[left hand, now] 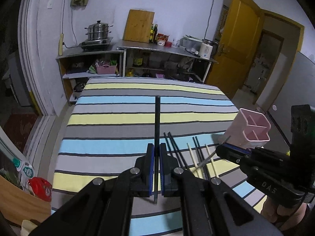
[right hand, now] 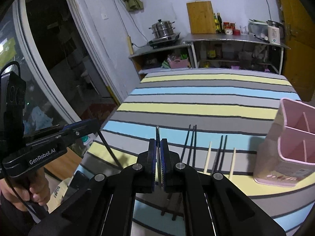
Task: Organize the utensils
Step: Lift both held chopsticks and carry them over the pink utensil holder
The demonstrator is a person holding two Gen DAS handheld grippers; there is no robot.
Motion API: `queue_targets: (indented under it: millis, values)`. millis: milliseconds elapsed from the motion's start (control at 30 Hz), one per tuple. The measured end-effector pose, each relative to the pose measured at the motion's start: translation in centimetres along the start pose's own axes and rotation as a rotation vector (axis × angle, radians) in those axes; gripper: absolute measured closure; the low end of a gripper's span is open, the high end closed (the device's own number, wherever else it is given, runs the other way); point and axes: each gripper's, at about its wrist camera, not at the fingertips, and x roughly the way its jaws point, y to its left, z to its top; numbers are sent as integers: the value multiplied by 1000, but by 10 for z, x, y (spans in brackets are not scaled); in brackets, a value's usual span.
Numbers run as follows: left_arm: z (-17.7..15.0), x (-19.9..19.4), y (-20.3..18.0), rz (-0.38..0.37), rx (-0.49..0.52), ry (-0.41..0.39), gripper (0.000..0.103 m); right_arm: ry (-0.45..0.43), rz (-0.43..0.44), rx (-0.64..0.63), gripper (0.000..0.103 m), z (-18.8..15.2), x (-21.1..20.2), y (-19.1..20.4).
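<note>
My left tool (left hand: 156,167) pinches a black chopstick (left hand: 157,129) upright left of the pink holder (left hand: 254,127), loose chopsticks (left hand: 195,155) lie on the counter (left hand: 118,118) between, and my right tool (right hand: 158,163) clamps a thin metal utensil (right hand: 157,135).

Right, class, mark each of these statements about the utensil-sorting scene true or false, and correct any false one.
1. The left gripper is shut on a black chopstick. True.
2. The pink utensil holder lies tipped on its side. False: it stands upright, its open compartments facing up.
3. The right gripper hangs open and empty. False: it is shut on a thin metal utensil, seen edge-on.
4. Black and pale wooden chopsticks lie on the striped tablecloth beside the holder. True.
5. The holder already has chopsticks in it. False: the compartments that show look empty.
</note>
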Motion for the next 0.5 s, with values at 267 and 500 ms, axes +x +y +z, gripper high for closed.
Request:
queue_targets:
  millis: [267,500]
  values:
    - [19,-2,-27,-62,20,-11,98,-64,-8,26,98,10,-40,-23]
    - [44,0,-74,-162,58,-35,98,-141,-49,61,98,26,-87,-56]
